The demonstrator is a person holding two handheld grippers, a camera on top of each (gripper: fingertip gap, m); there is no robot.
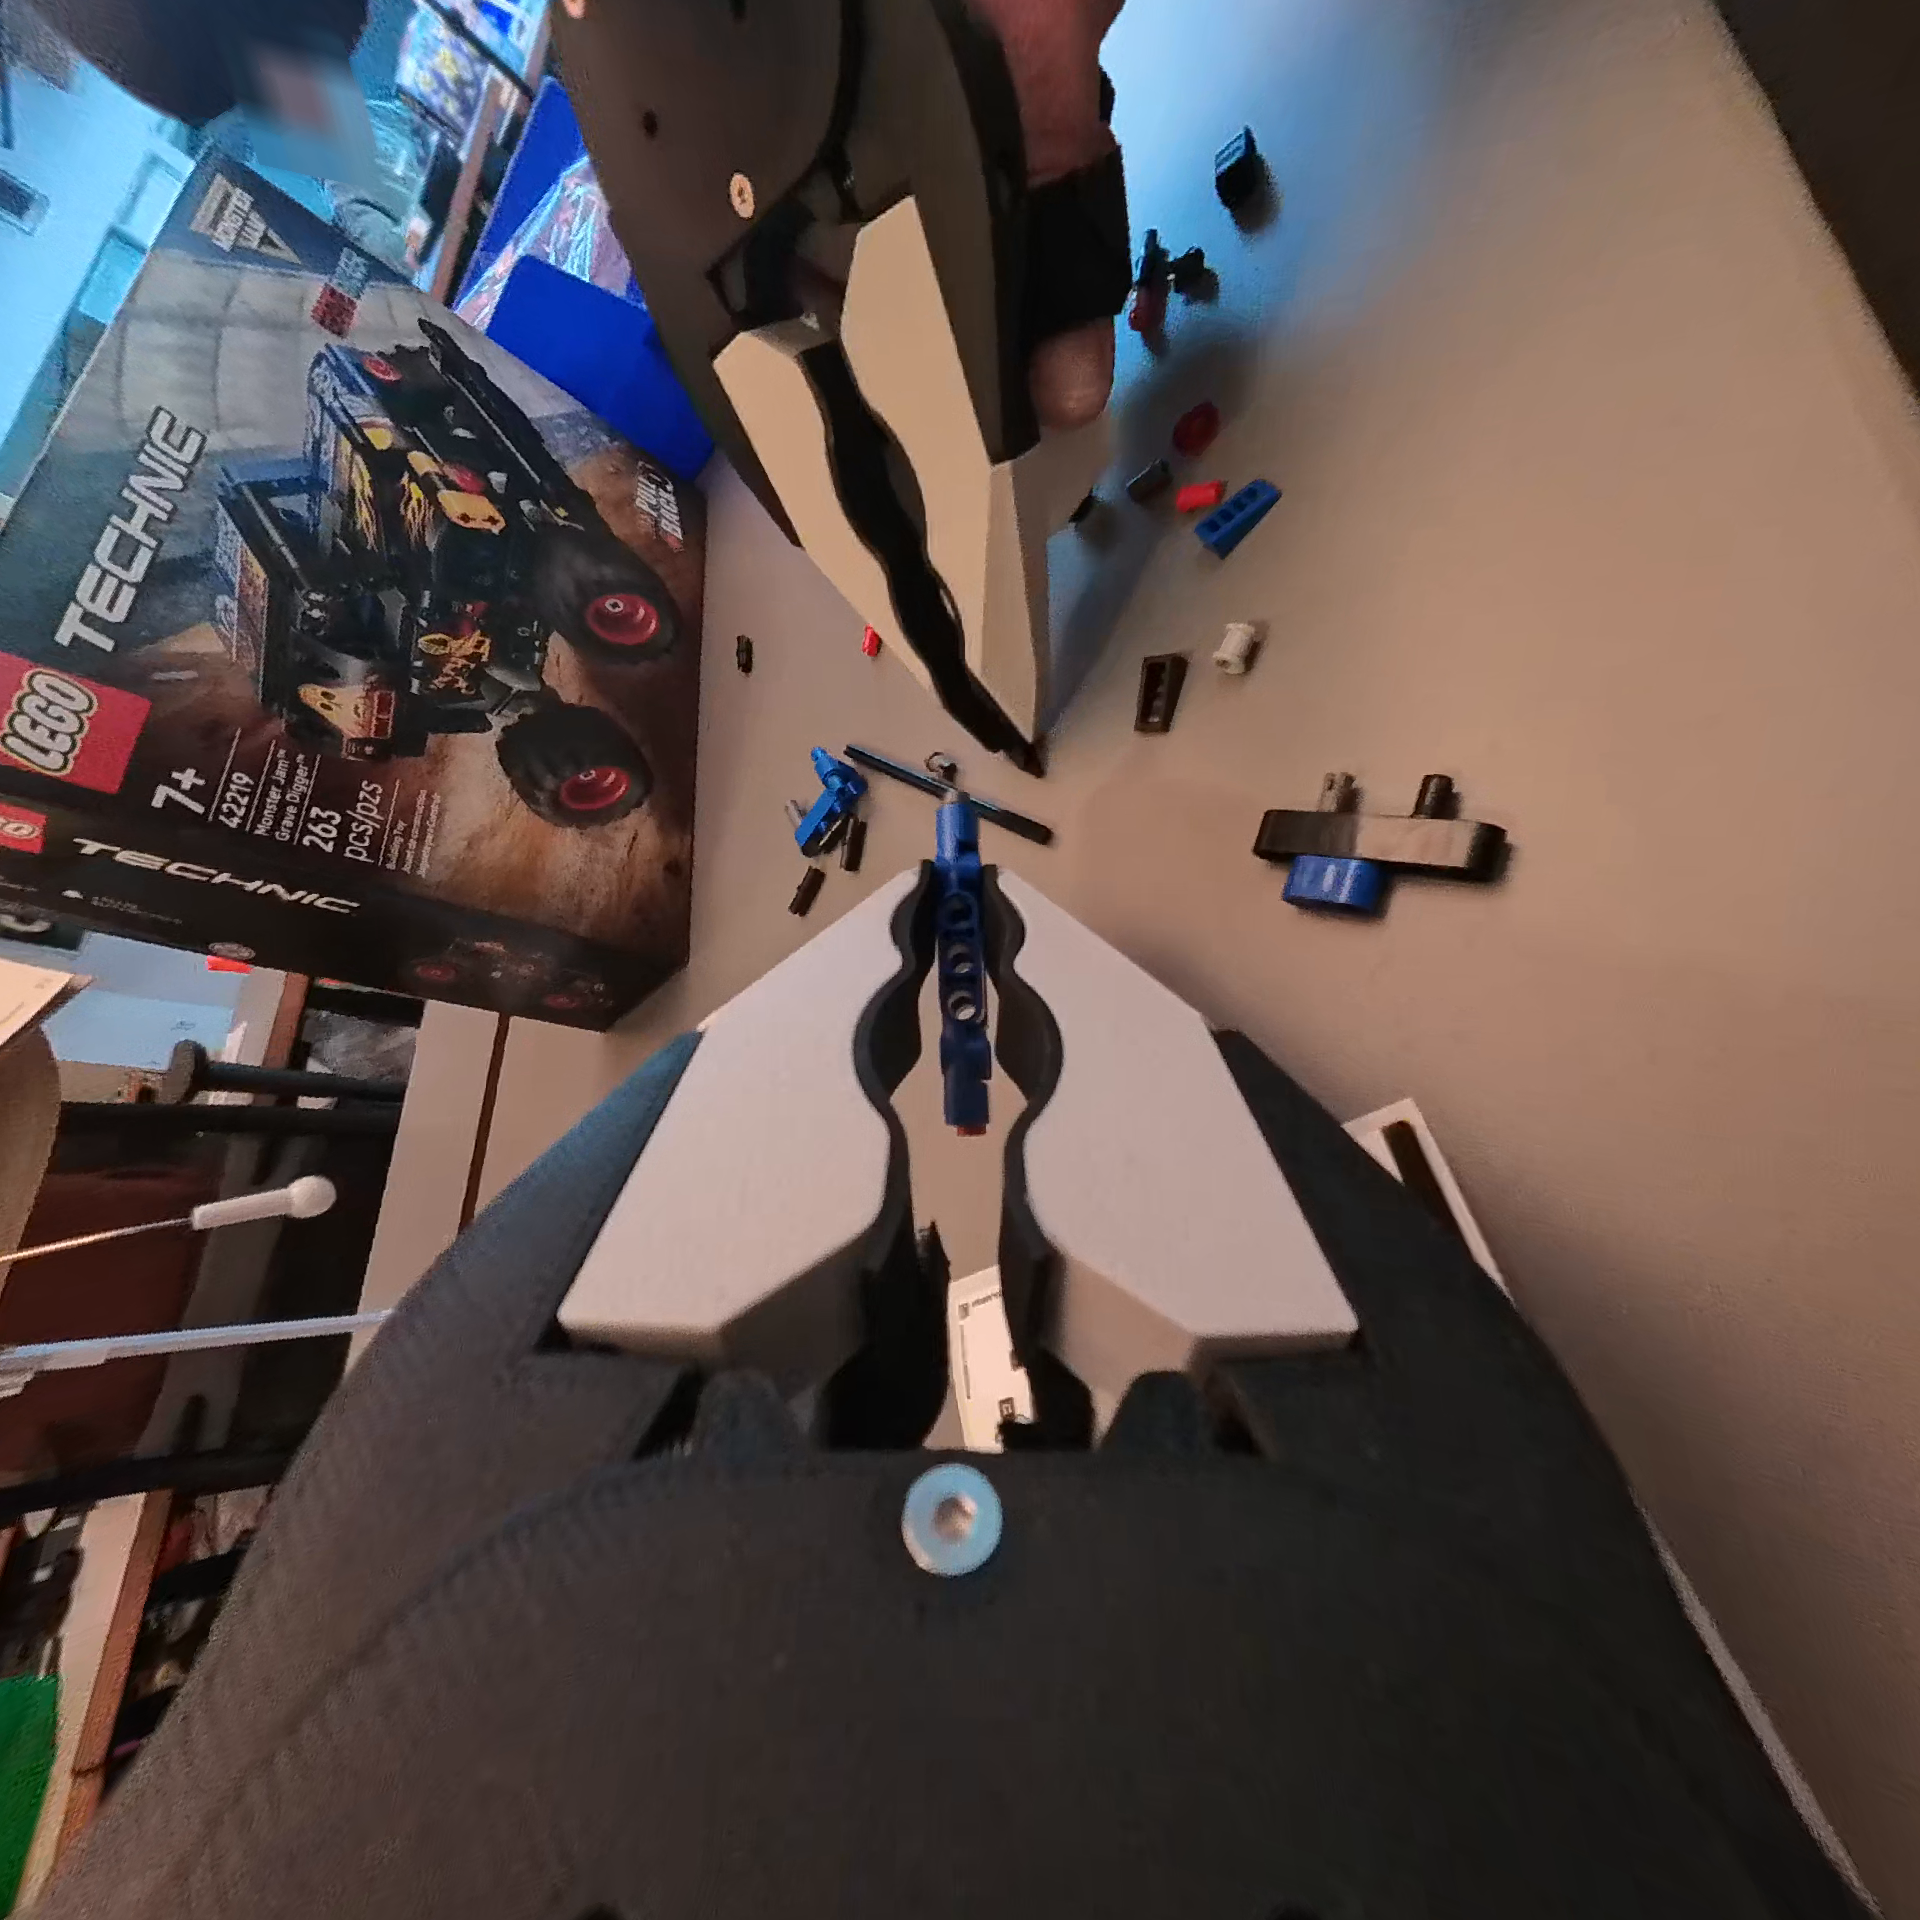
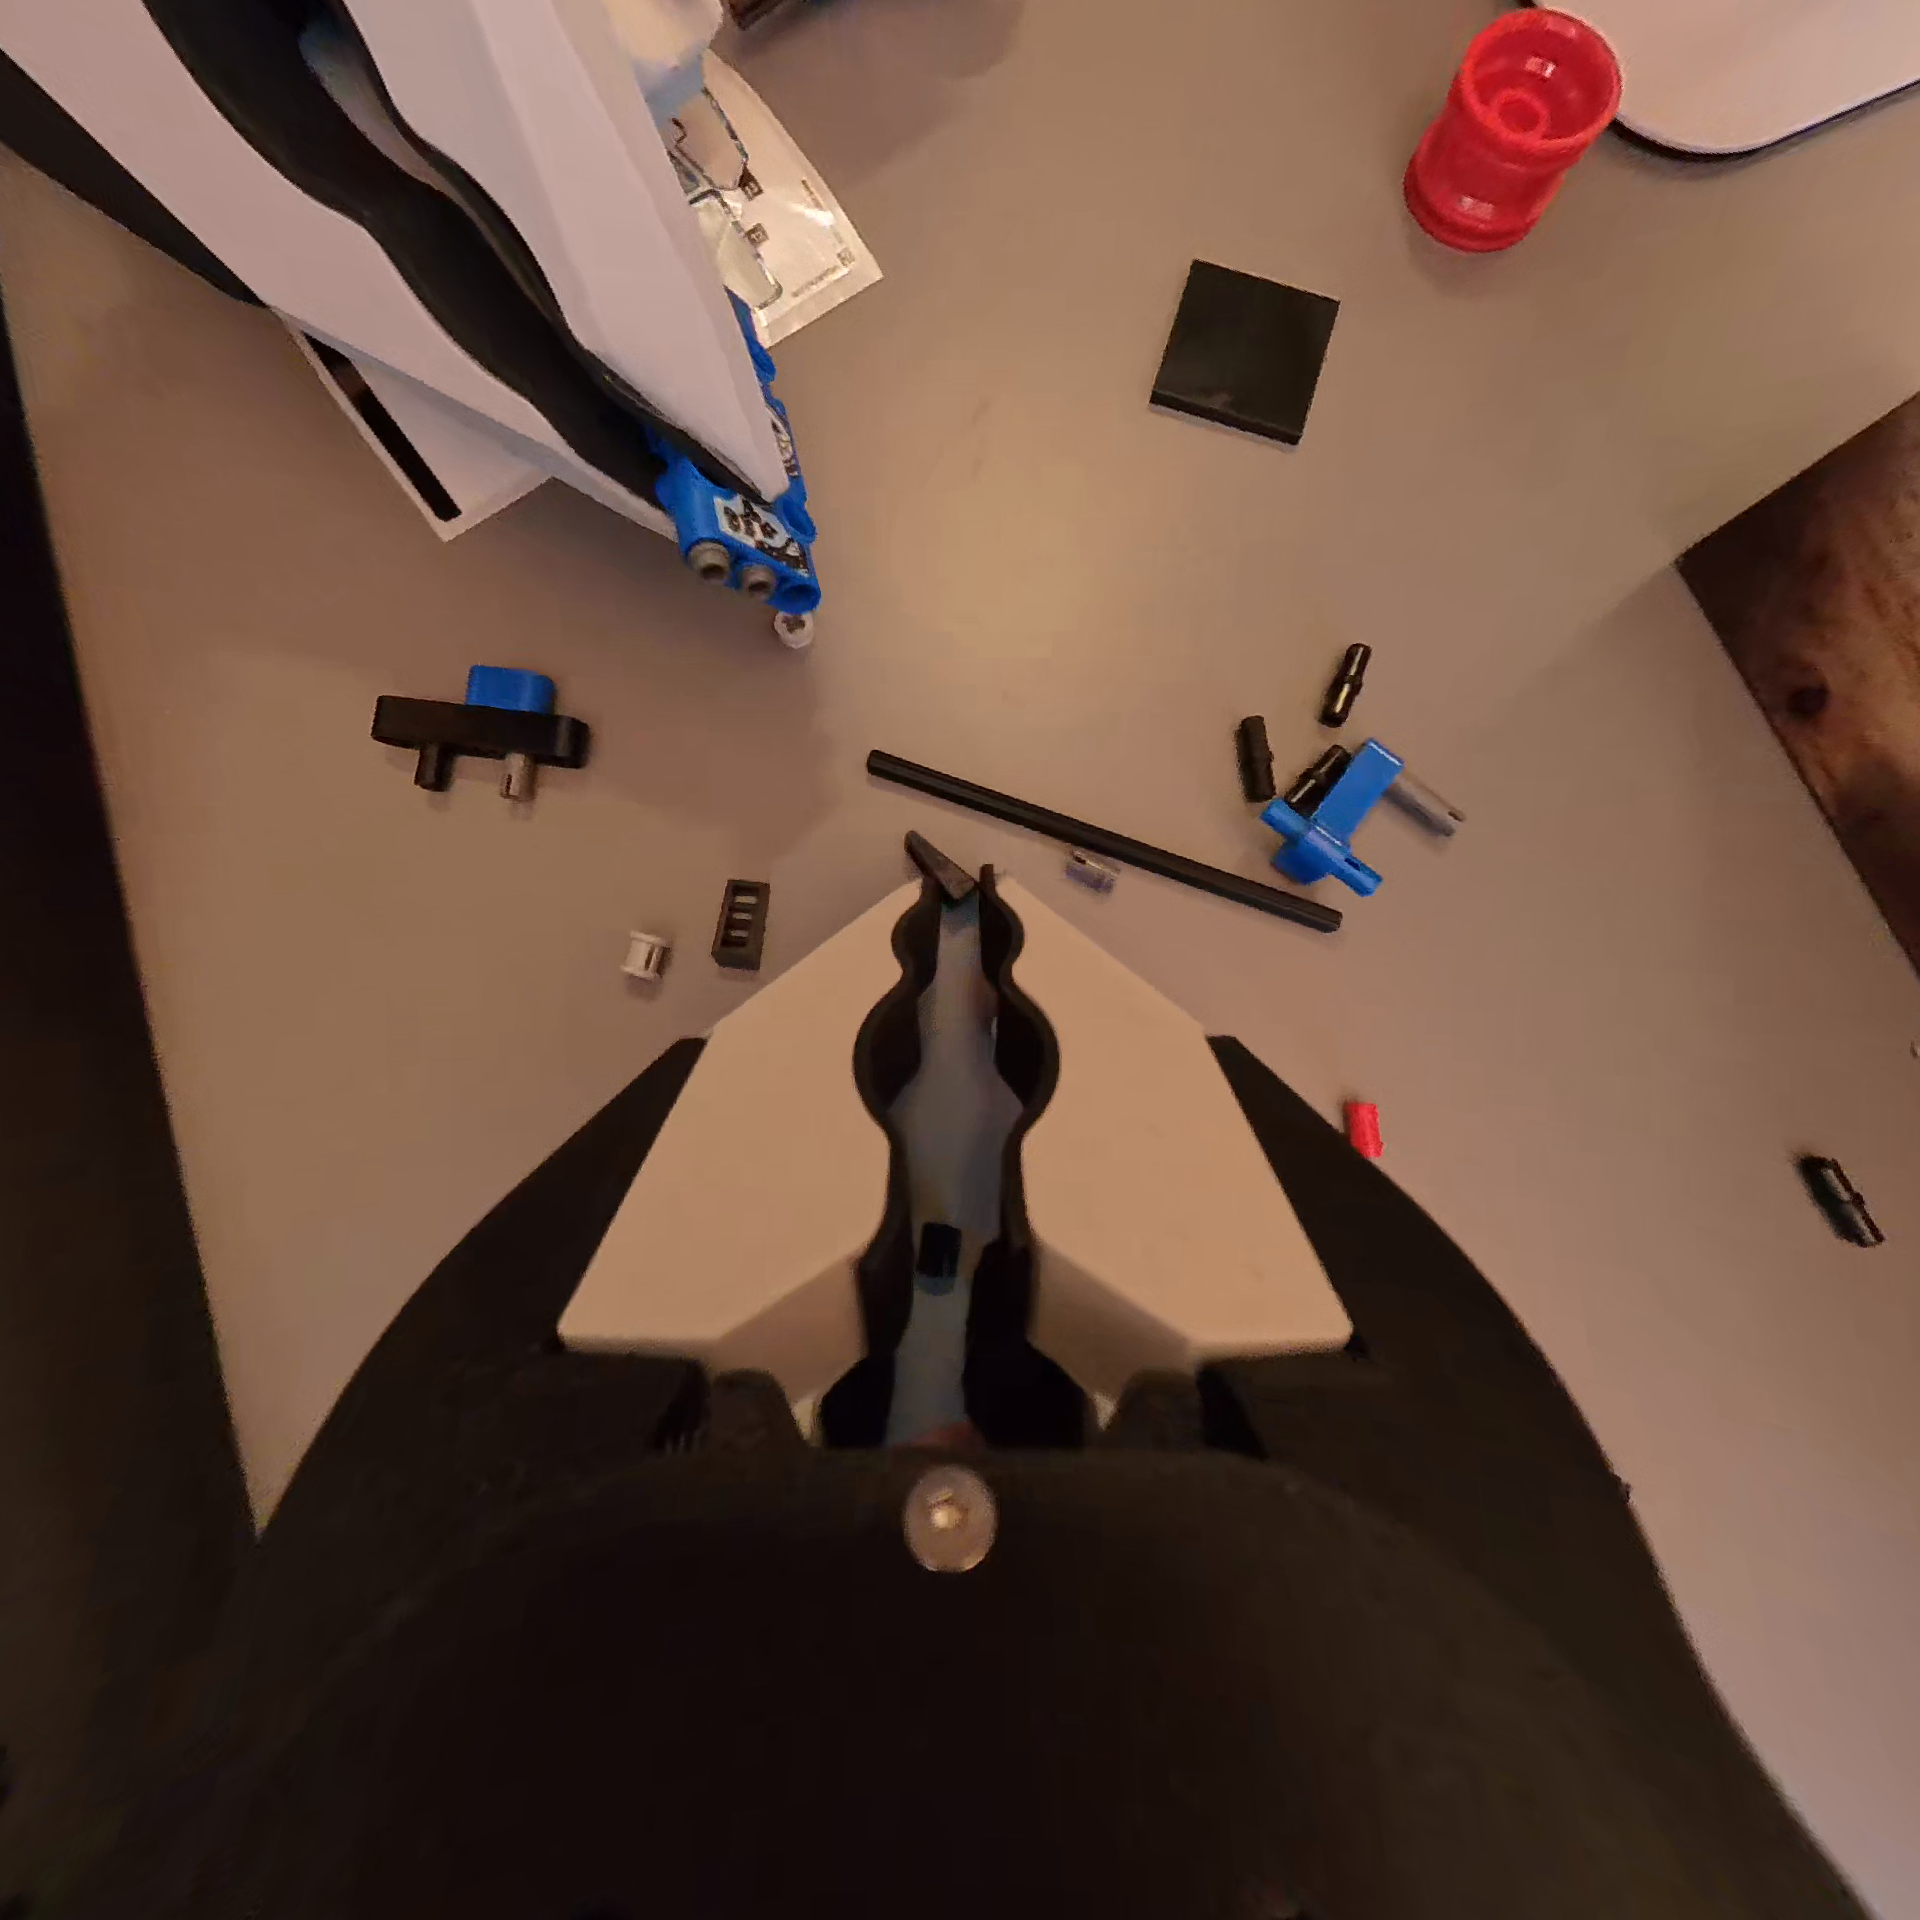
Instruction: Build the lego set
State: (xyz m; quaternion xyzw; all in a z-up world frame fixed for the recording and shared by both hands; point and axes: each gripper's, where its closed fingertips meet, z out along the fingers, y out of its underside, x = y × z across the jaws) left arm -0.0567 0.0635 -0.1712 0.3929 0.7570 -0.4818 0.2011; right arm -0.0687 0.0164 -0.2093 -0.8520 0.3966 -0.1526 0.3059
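Observation:
My left gripper [image 1: 956, 883] is shut on a blue studless beam assembly [image 1: 958, 977]. The assembly sticks out past the tips above the table. The same gripper shows in the right wrist view [image 2: 727, 488] at the upper left, with the blue assembly [image 2: 743, 530] clamped in it. My right gripper [image 2: 954, 883] is shut on a small black piece [image 2: 938, 865] at its very tips, low over the table. It also shows in the left wrist view [image 1: 1023, 753]. A long black axle [image 2: 1101, 842] lies just beyond the right gripper's tips.
A blue connector with pins [image 2: 1330, 821], loose black pins [image 2: 1345, 684], a black beam on a blue piece [image 2: 478, 727], a black grille piece [image 2: 741, 925] and a white bush [image 2: 644, 954] lie around. A red wheel hub [image 2: 1507, 130] and a black tile [image 2: 1245, 351] lie farther off. The set's box [image 1: 343, 623] stands at the left. Spacing between my two grippers at the tips: around 7 centimeters. The white bush [image 2: 644, 954] sits 5 centimeters or so from the ends of my right fingers. It is also in sight in the left wrist view [image 1: 1228, 638].

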